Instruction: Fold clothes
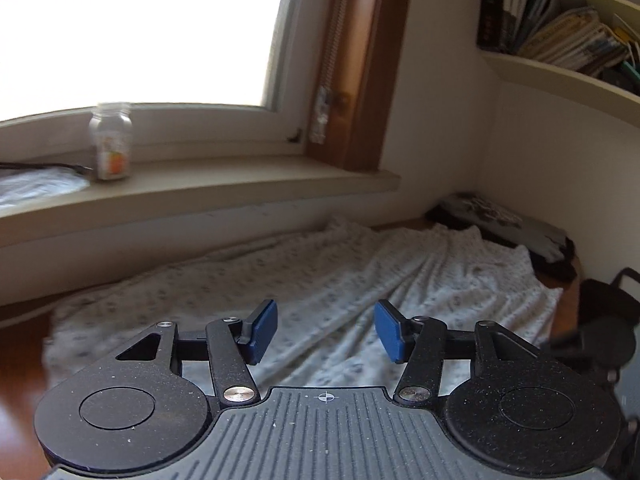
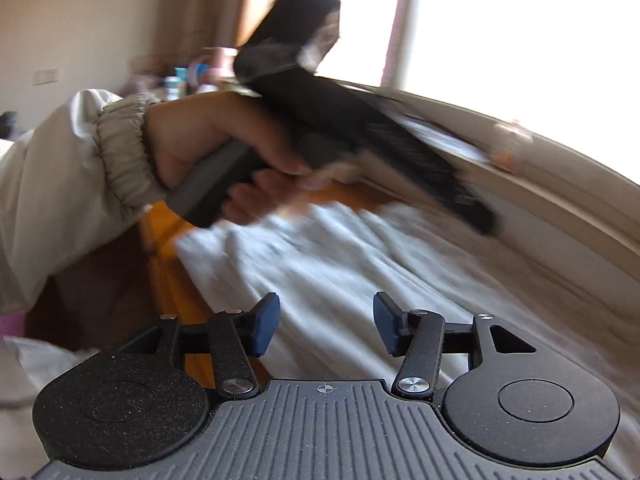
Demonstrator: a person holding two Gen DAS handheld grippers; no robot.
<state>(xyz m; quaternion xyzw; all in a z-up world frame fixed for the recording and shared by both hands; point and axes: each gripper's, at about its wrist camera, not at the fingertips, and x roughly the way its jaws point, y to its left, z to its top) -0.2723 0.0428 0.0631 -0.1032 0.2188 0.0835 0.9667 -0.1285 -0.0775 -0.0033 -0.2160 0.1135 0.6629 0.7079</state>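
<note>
A white garment with a faint grey print (image 1: 304, 280) lies spread and wrinkled on the wooden table below the window sill. My left gripper (image 1: 326, 330) hovers over its near edge, blue pads apart with nothing between them. In the right wrist view the same white garment (image 2: 340, 264) stretches along the table, blurred. My right gripper (image 2: 326, 328) hangs above it, jaws apart and empty. A hand in a cream sleeve (image 2: 224, 140) holds the left gripper's black body (image 2: 360, 136) over the far end of the cloth.
A window sill (image 1: 240, 184) carries a small clear jar (image 1: 110, 140) and a bit of white cloth. Dark folded clothes (image 1: 504, 228) sit in the far right corner. A bookshelf (image 1: 560, 68) hangs above. A black object (image 1: 608, 312) stands at the right edge. The orange table edge (image 2: 168, 272) runs left.
</note>
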